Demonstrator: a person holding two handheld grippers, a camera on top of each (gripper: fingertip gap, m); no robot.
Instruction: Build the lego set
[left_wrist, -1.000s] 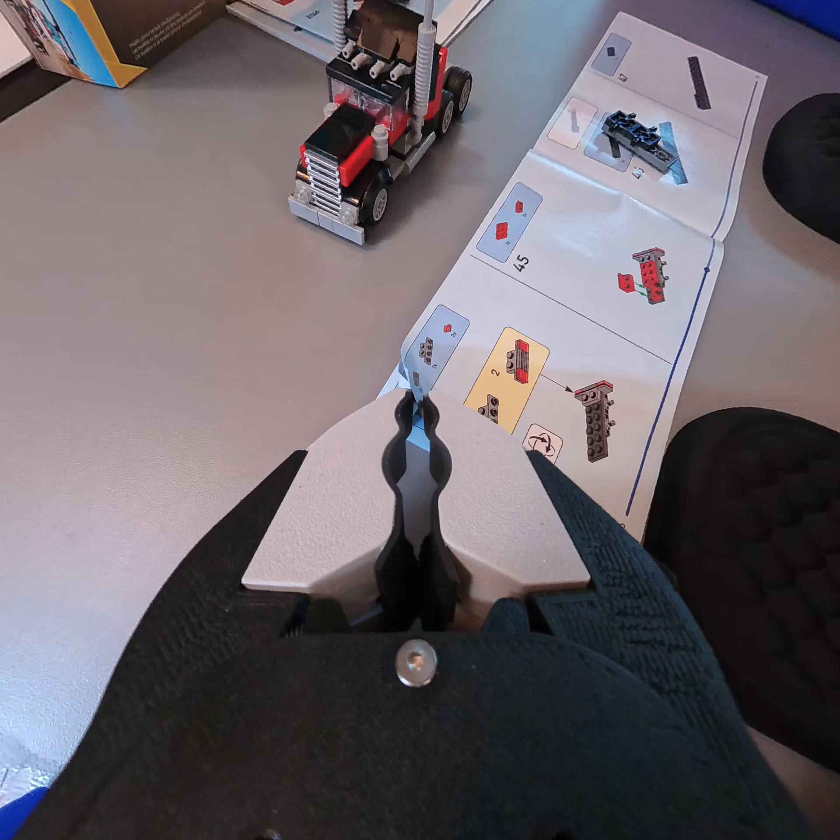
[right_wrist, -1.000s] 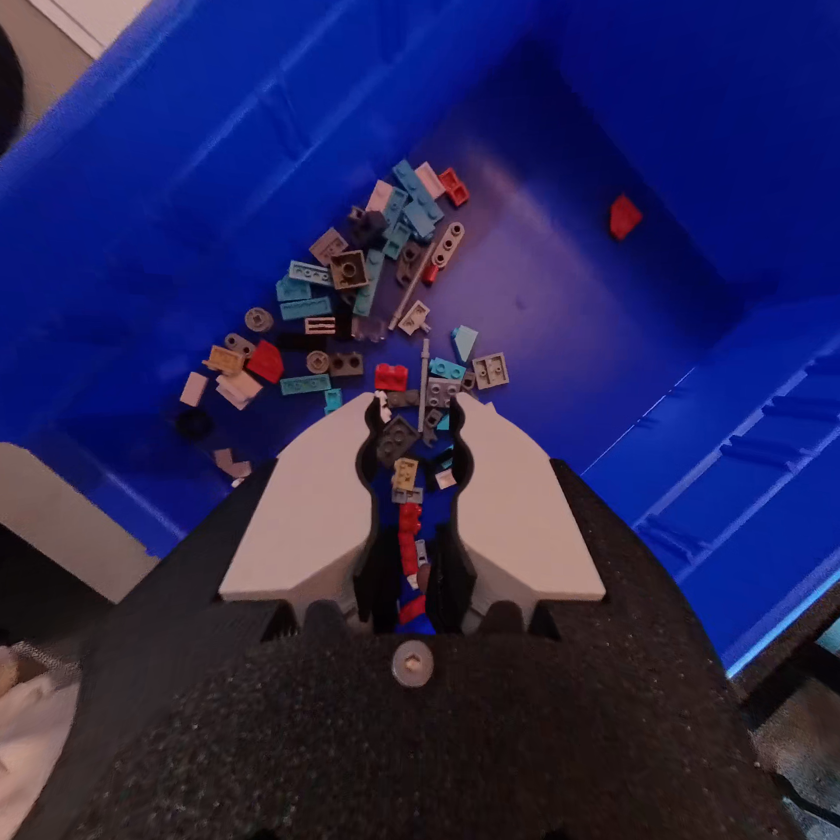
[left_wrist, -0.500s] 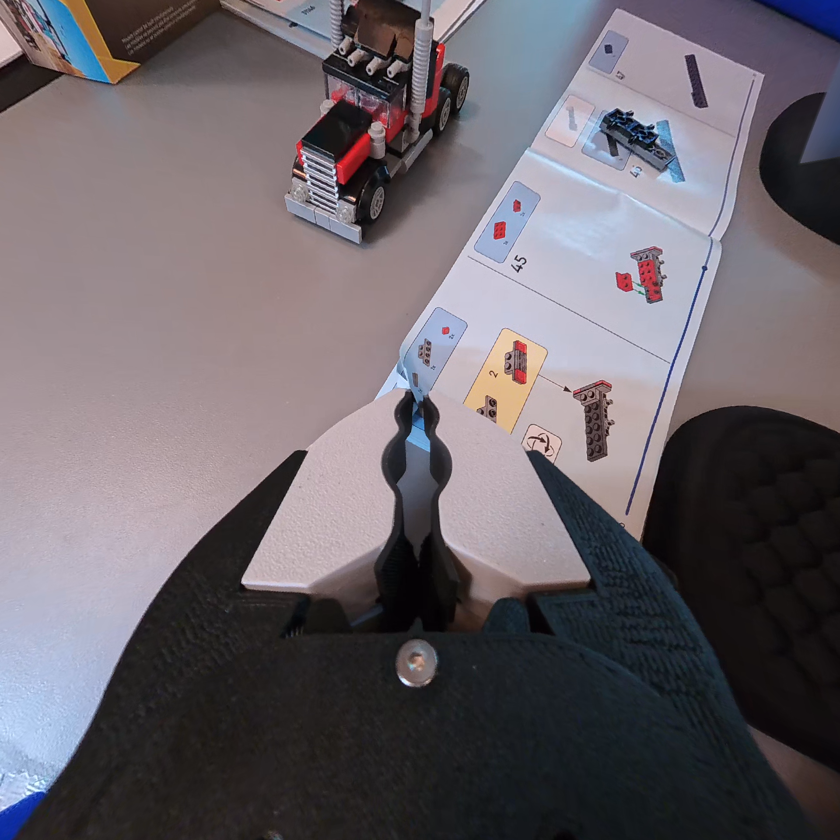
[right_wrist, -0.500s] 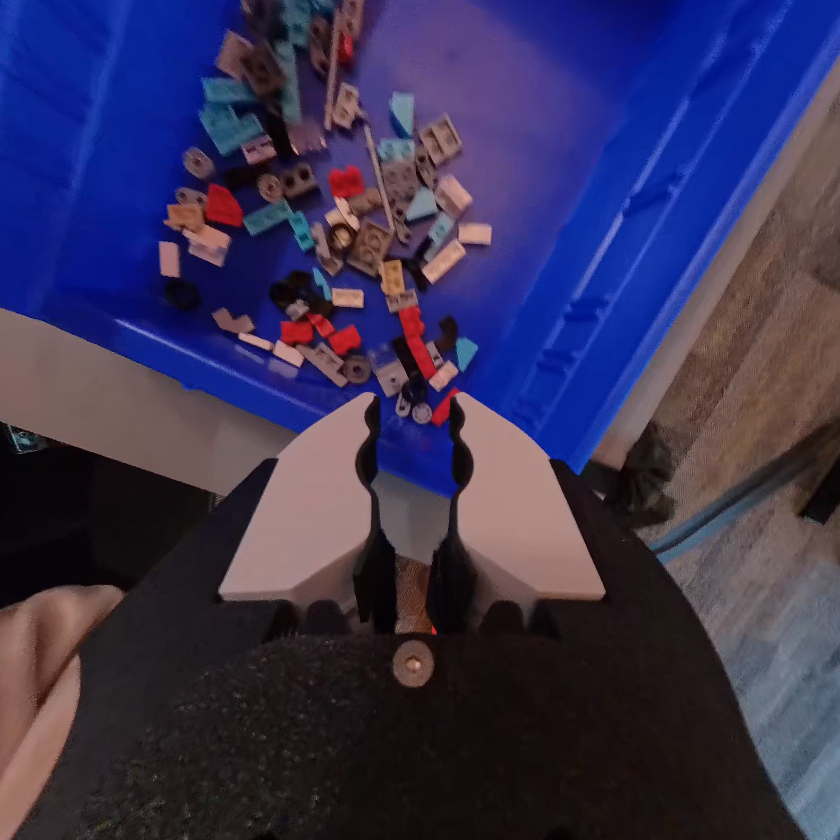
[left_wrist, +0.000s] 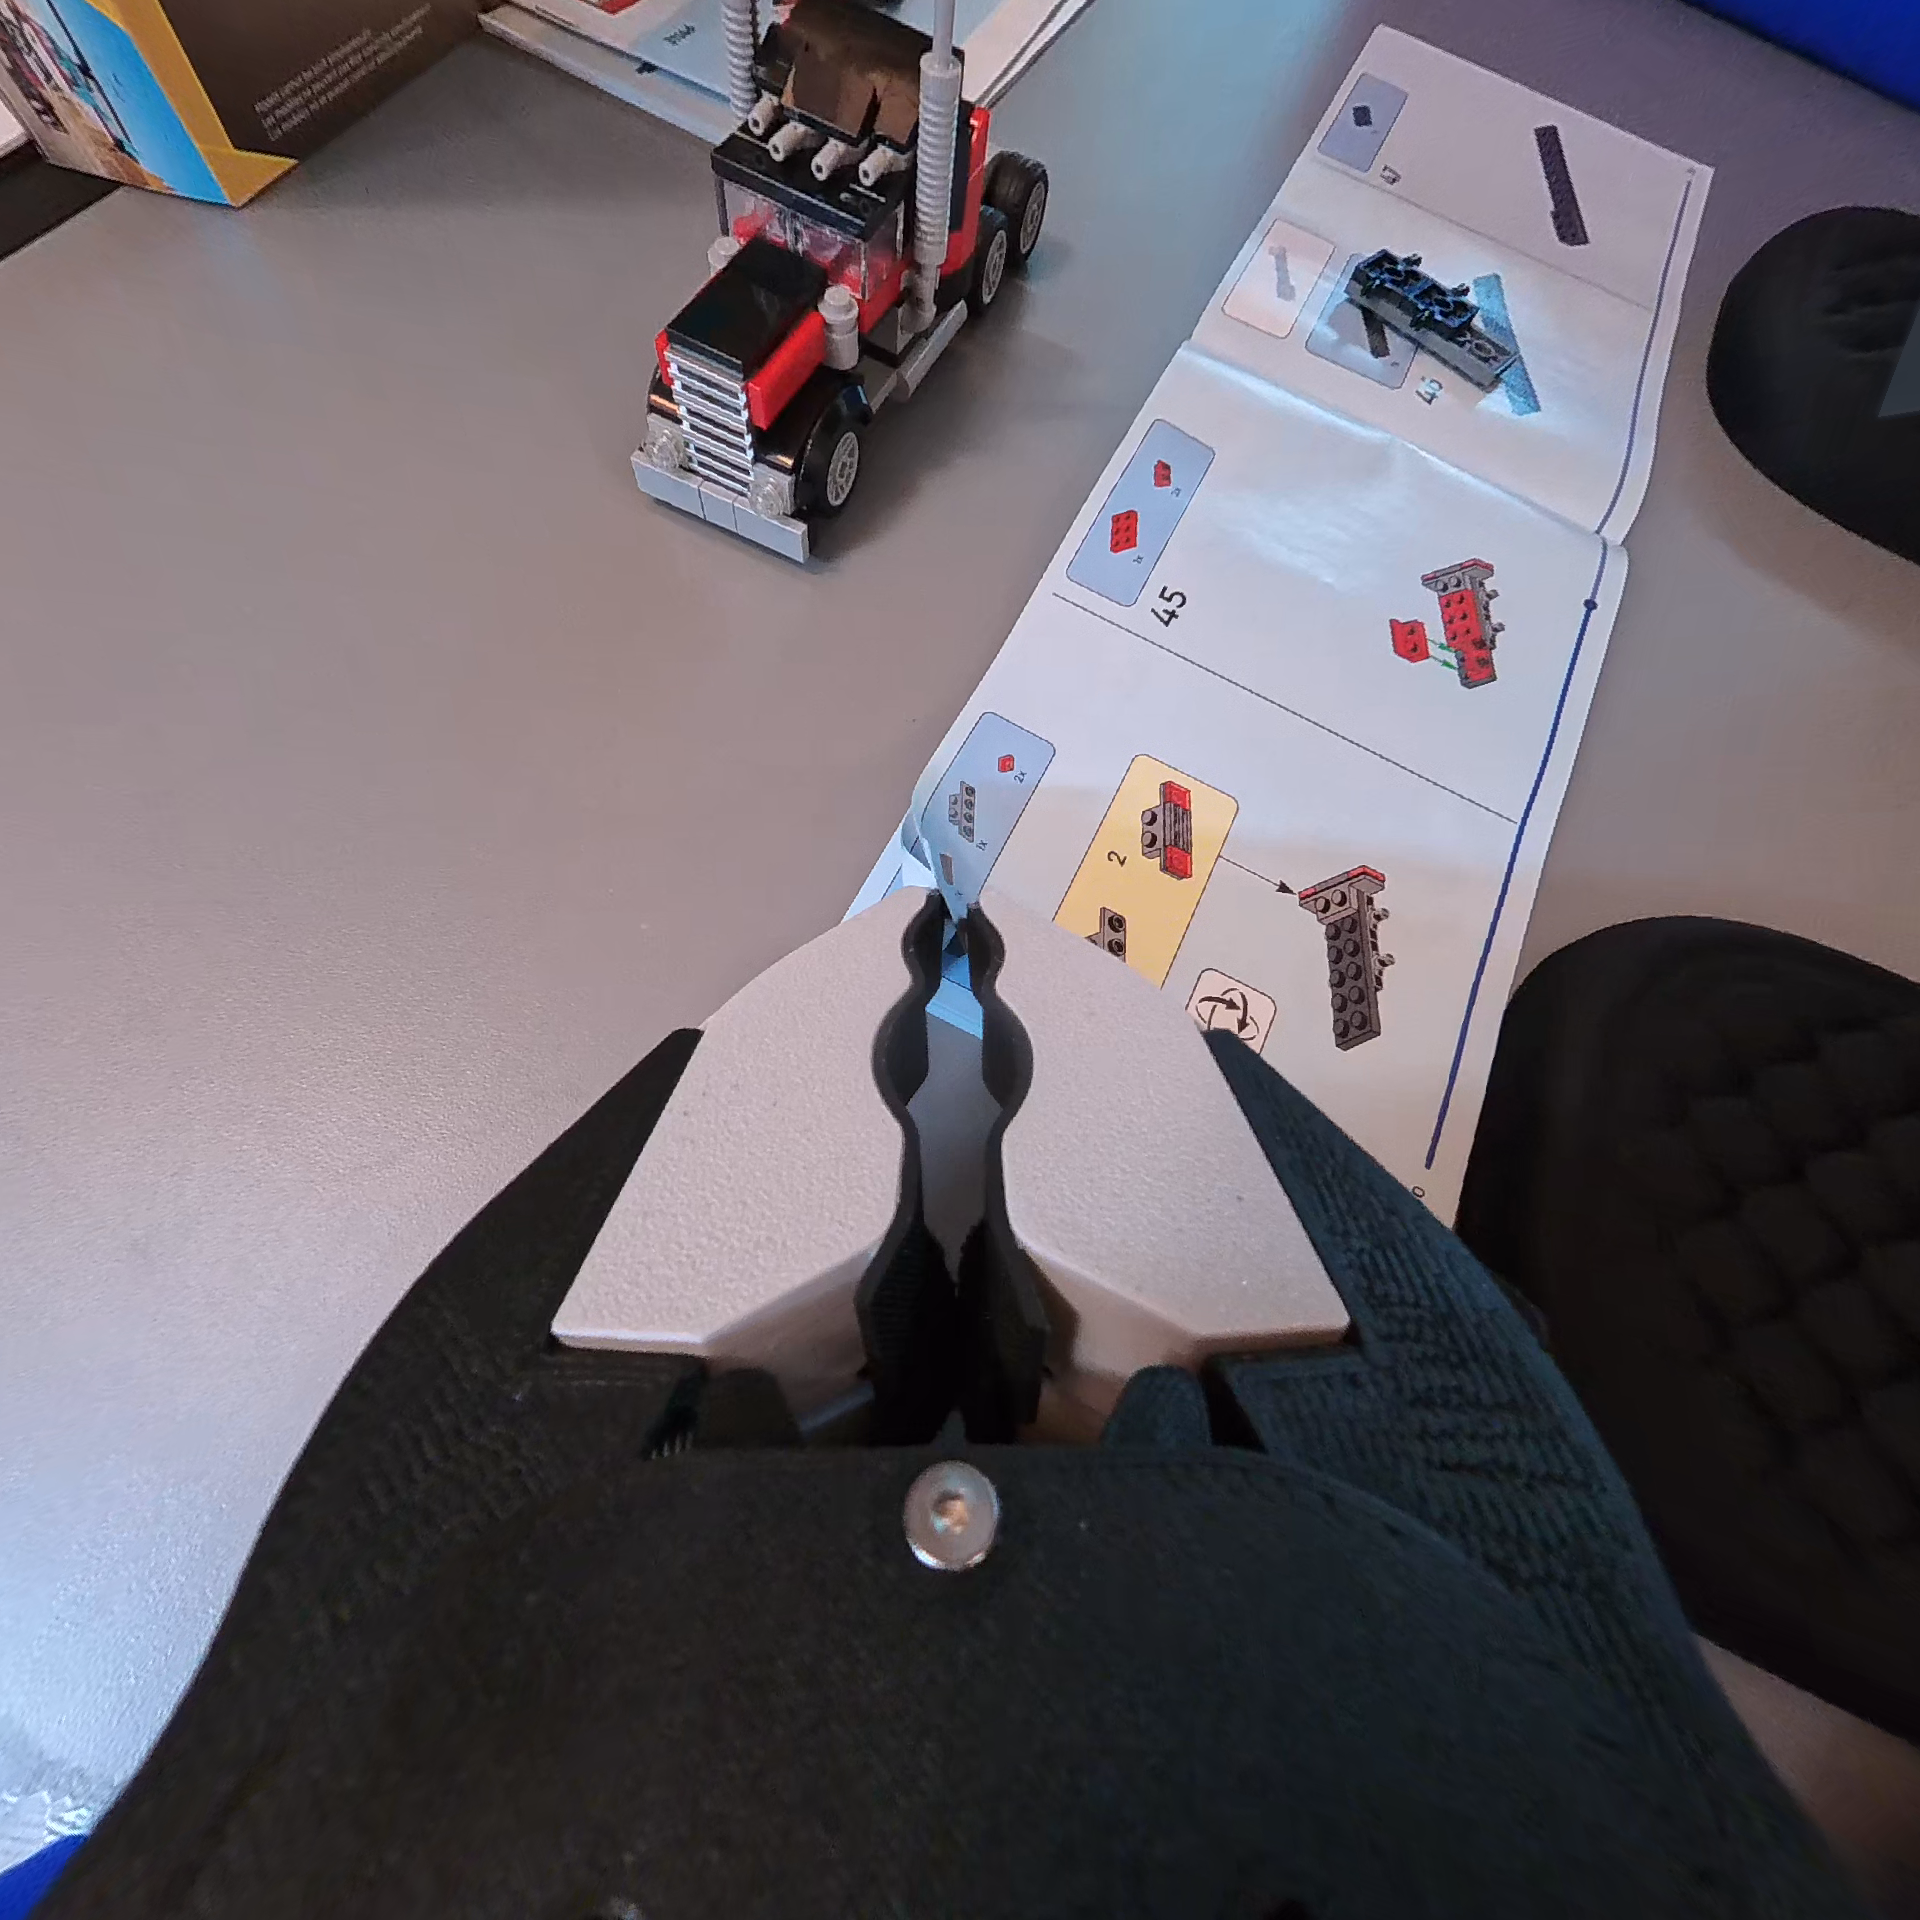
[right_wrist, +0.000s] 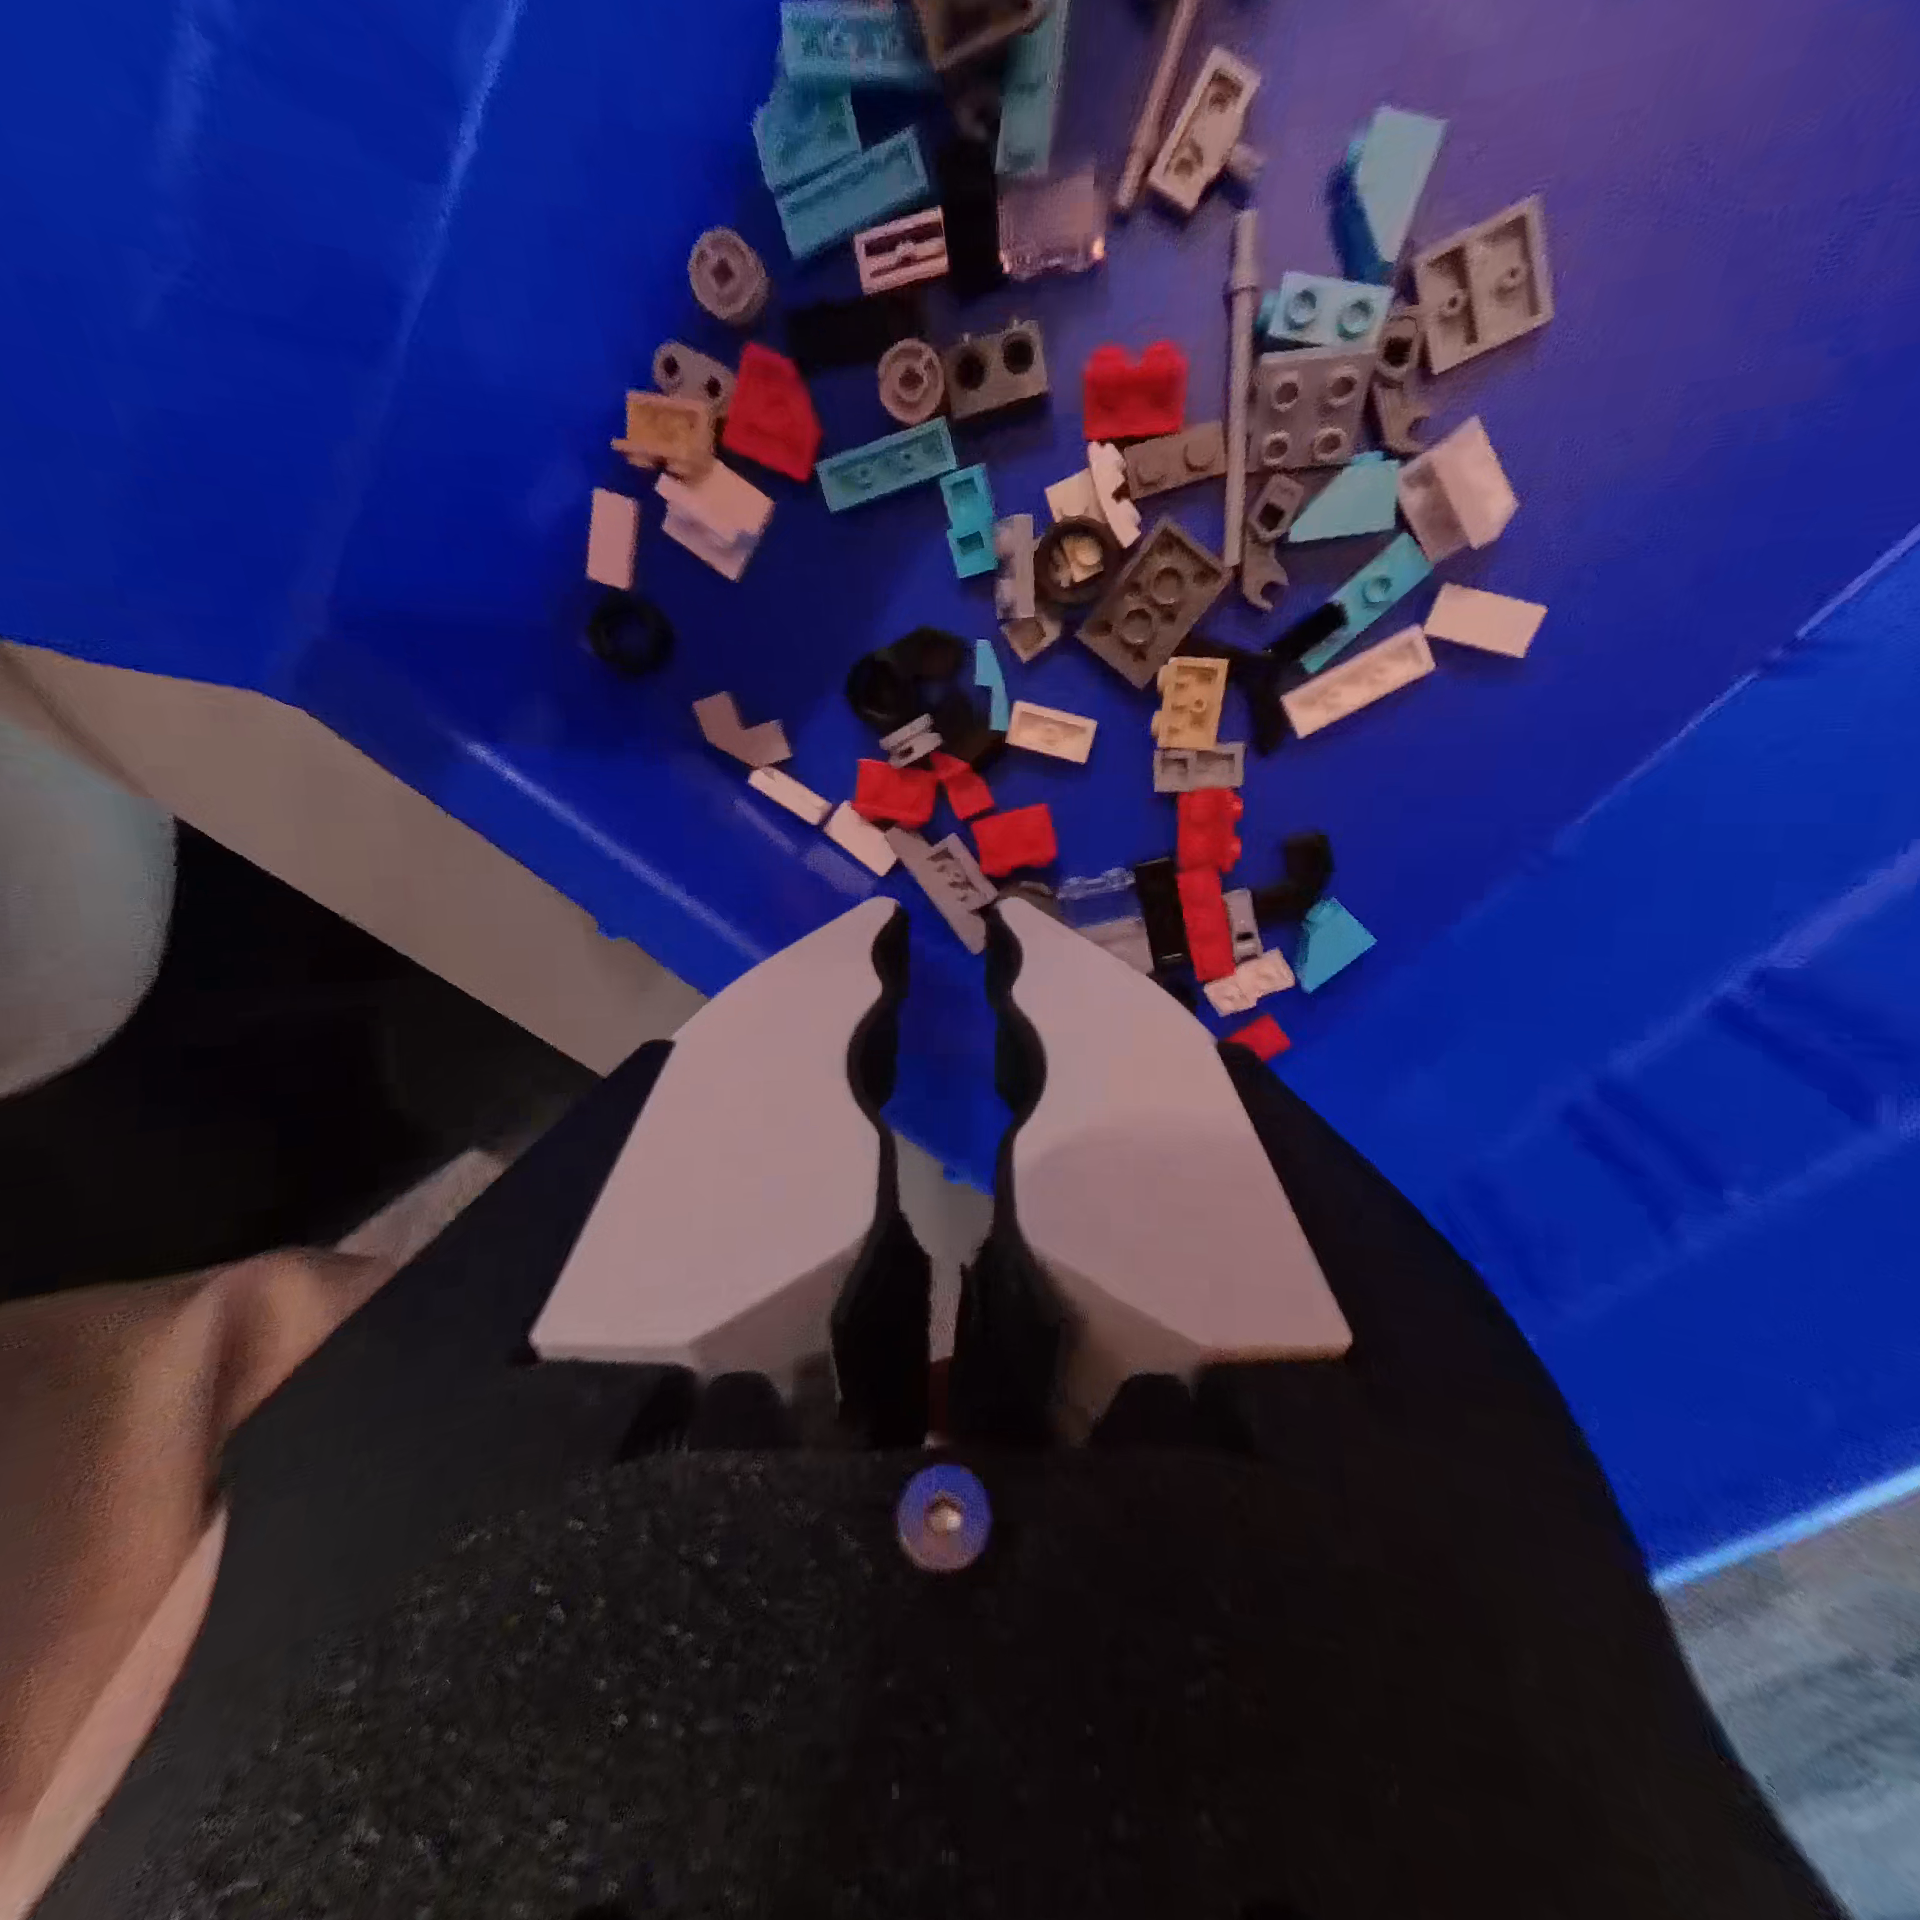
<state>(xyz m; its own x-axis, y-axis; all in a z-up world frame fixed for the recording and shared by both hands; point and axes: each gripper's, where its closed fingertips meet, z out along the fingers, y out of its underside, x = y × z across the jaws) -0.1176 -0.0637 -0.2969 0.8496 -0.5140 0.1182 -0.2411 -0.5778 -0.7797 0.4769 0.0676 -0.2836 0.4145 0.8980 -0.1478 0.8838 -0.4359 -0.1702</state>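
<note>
Pinching the glossy instruction booklet (left_wrist: 1340, 582), left gripper (left_wrist: 954, 914) faces a studded truck (left_wrist: 831, 312); right gripper (right_wrist: 943, 920), fingers slightly parted and empty, shows the bin (right_wrist: 312, 312) of loose bricks (right_wrist: 1132, 390).

The desk (left_wrist: 312, 779) is seen as a smooth, matt grey surface. The instruction sheet (left_wrist: 1299, 582) is glossy paper, creased at its folds, with light reflected from it. The toy truck (left_wrist: 831, 312) is made of shiny moulded plastic, with ribbed grey stacks. A printed cardboard box (left_wrist: 208, 83) is seen at the far edge. The left gripper (left_wrist: 951, 914) is built of rough, layered black plastic, with smooth matt grey fingers (left_wrist: 769, 1143) and a bright metal screw (left_wrist: 951, 1512). The bin (right_wrist: 1662, 935) is glossy blue plastic, and hard shiny plastic bricks (right_wrist: 1132, 390) lie in it. The right gripper (right_wrist: 943, 925) body looks grainy and matt.
</note>
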